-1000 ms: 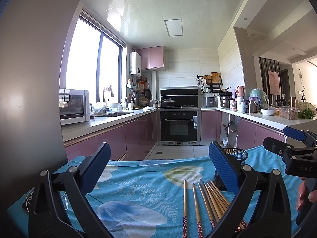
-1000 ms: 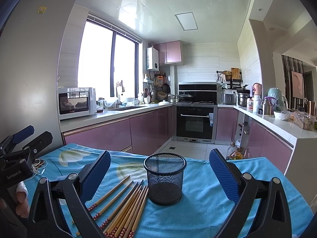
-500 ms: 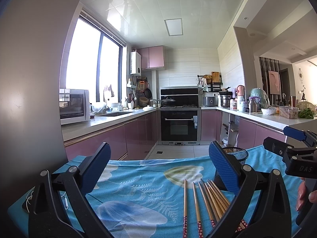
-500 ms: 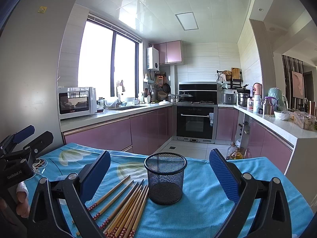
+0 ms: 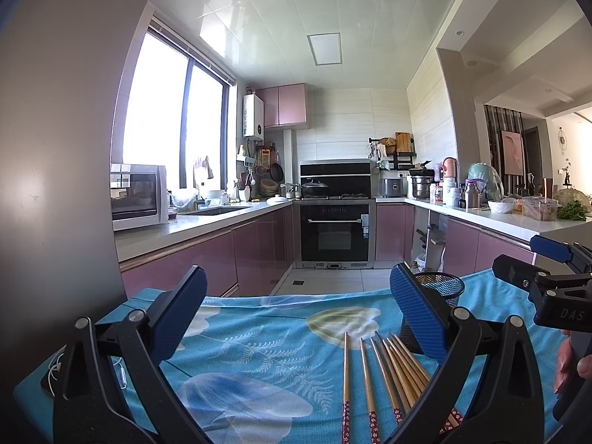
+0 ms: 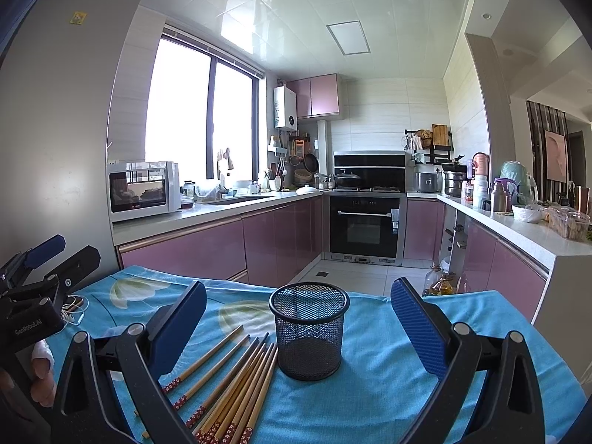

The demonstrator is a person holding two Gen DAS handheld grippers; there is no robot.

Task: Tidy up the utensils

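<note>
The left claw (image 5: 296, 314) hangs above the left part of the counter (image 5: 259, 351), its two blue pads spread wide with nothing between them. In the right wrist view the same claw (image 6: 55, 255) shows at the far left edge, with the fingers of the hand (image 6: 40, 377) that holds it just below. White earphones (image 6: 74, 309) lie on the blue flowered cloth (image 6: 370, 388) just beside it.

The chopsticks (image 6: 236, 381) lie flat on the cloth in a loose bundle, left of centre in the right wrist view. Their red patterned ends point toward the cameras and their plain tips toward the cup. Two lie a little apart on the left of the bundle; the rest lie side by side, touching. In the left wrist view the chopsticks (image 5: 384, 370) sit low and right, partly hidden behind the right finger of the left claw.

The black mesh cup (image 6: 309, 333) stands upright just right of the chopsticks, the nearest tips close to its base. From the left wrist the cup (image 5: 440, 288) peeks out behind the same finger.

The right claw (image 6: 298, 318) is also spread wide and bare, framing the cup from above the near edge of the counter. In the left wrist view it (image 5: 529, 259) enters from the far right, with a hand (image 5: 571, 366) below it.
</note>
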